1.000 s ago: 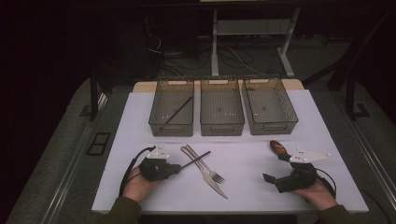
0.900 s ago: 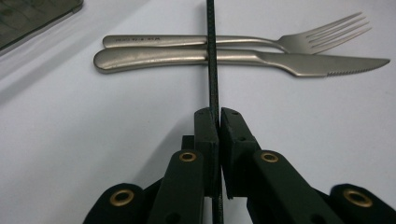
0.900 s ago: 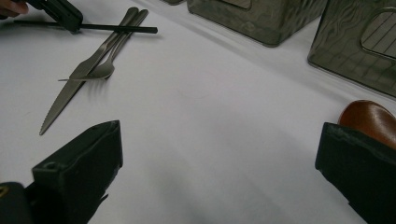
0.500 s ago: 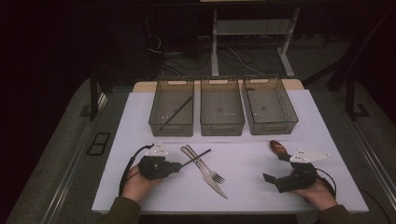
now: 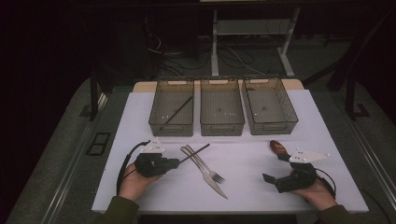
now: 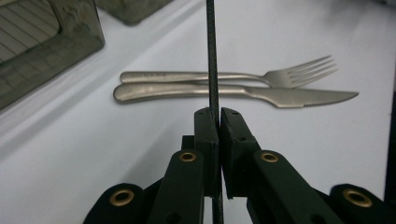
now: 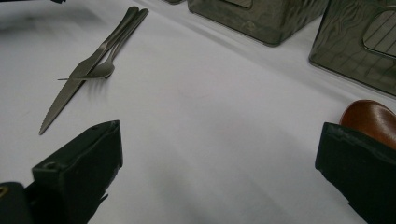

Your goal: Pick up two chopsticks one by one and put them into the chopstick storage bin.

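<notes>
Almost nothing has moved since before. My left gripper stays clenched on the black chopstick, above the fork. It is thin, stiff, slippery; I grip near its end. My right gripper is released.

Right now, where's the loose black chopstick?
The black chopstick is pinched in the left gripper, in the high view left of centre, its free end slanting over the handles of the fork and knife.
</notes>
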`<state>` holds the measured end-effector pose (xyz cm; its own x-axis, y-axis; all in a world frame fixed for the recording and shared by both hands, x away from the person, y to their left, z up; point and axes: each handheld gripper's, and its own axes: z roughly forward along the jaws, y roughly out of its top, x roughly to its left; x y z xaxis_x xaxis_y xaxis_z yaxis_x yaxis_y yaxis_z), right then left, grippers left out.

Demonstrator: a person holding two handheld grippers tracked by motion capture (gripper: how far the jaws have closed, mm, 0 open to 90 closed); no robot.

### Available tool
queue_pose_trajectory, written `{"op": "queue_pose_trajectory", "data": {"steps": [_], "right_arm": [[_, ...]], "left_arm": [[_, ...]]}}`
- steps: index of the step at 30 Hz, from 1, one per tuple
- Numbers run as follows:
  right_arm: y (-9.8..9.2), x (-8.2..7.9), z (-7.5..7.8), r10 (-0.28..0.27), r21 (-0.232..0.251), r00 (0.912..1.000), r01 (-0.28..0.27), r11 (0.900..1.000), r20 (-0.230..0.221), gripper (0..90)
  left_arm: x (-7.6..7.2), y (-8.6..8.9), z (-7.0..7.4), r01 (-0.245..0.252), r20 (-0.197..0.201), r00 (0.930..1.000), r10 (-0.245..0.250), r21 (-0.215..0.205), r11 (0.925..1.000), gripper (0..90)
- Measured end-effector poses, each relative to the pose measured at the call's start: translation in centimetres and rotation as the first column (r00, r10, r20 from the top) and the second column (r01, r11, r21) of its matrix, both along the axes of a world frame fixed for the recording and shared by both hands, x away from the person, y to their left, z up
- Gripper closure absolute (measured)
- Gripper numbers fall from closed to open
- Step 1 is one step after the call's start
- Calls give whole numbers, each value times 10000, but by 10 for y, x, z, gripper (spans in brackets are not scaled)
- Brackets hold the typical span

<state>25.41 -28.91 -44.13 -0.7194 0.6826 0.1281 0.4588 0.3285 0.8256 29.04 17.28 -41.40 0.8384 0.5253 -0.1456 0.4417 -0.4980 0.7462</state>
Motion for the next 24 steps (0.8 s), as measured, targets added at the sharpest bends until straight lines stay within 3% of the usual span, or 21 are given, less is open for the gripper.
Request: {"op": "queue_pose_trajectory", "data": {"steps": [10,24], "right_arm": [[0,0,-1,-1,-6,10000,1,10000,-14,2],[0,1,-1,-44,18,10000,44,10000,-7,2]], "left_arm": [[1,1,14,-319,196,9993,326,-338,9989,849],[23,0,34,-895,627,9938,917,-366,9953,849]]}}
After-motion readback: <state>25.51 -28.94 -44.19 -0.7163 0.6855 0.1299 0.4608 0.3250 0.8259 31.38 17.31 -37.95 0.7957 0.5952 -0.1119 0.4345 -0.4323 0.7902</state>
